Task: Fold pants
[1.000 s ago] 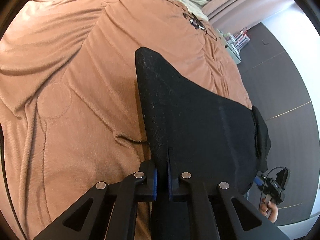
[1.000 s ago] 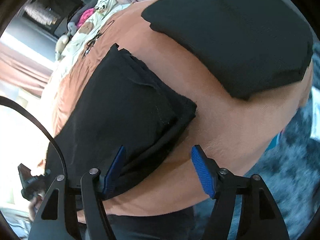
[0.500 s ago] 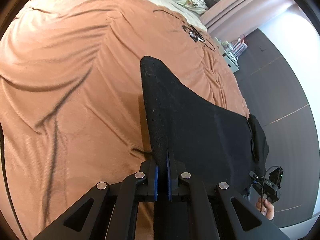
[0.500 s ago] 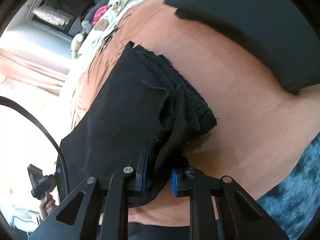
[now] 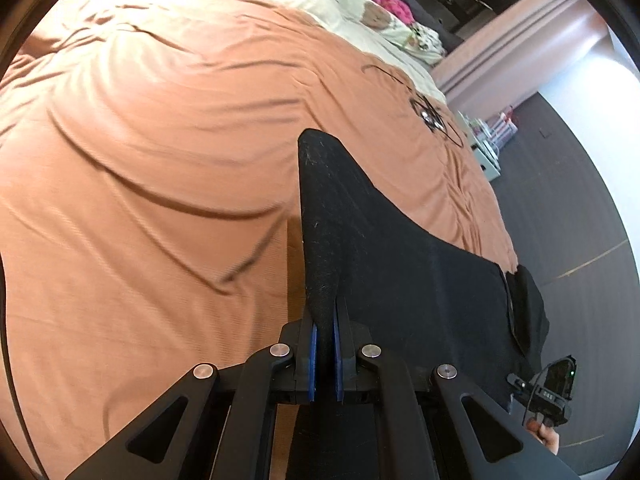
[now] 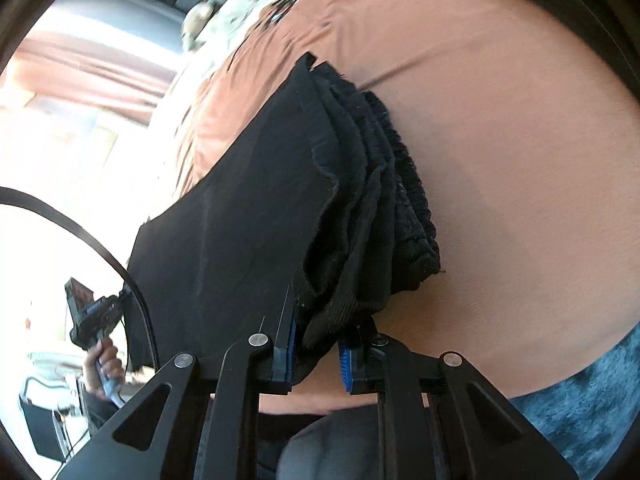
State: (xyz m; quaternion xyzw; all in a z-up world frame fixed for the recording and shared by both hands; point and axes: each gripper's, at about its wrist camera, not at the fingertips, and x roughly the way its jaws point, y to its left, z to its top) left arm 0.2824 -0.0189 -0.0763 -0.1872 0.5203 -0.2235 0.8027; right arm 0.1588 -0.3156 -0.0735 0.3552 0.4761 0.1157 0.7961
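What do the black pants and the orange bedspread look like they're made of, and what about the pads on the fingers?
Black pants: a soft matte knit, probably cotton or fleece; lint specks show and the gathered waistband is ribbed.
Orange bedspread: thin finely ribbed fabric, jersey-like, with a slight sheen and soft creases.
Finger pads: blue with a ridged face, likely rubber or plastic, on black rigid fingers.

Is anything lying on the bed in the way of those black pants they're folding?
Nothing visible. Both grippers, left and right, already pinch the black pants, and the orange bedspread beside them lies bare. A thin black cord sits farther up the bed, clear of the pants.
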